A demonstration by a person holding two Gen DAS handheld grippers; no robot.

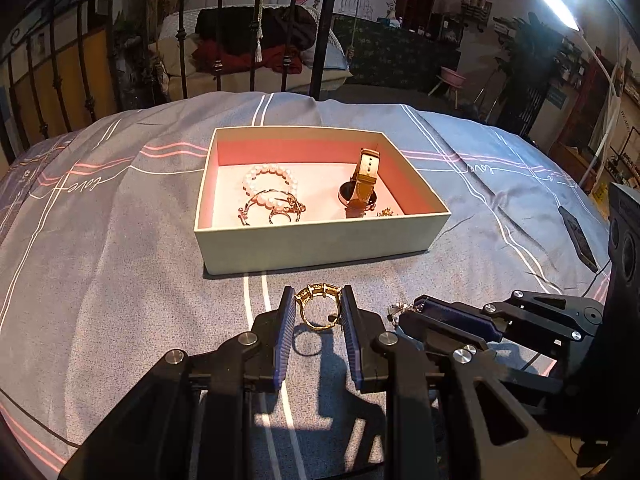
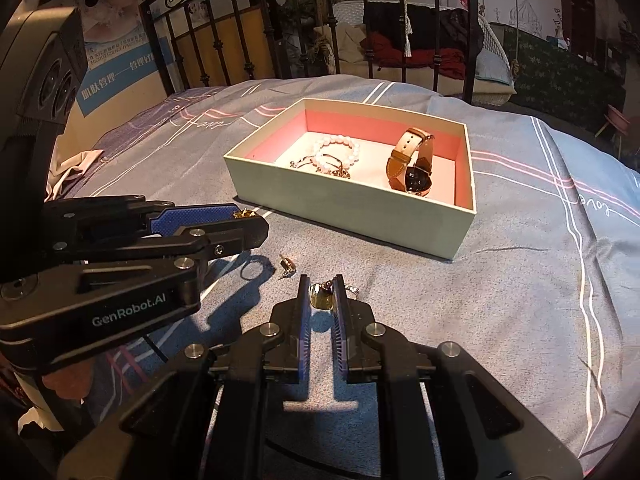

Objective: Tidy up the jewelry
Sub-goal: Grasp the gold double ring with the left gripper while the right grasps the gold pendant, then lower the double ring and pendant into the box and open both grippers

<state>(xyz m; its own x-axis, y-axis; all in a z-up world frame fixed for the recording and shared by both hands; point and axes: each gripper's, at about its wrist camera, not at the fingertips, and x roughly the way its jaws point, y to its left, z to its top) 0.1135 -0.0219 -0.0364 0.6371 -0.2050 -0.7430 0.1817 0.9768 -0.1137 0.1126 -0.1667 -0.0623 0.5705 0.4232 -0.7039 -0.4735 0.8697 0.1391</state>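
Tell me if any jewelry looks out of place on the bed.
Yes. A small gold piece lies loose on the bedspread, outside the box, between the two grippers. It looks like an earring, but it is too small to tell.

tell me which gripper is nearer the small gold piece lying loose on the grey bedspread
Right. The right gripper, shut on a gold pendant, sits just beside the small gold piece. The left gripper, holding a gold ring, is farther up, toward the box.
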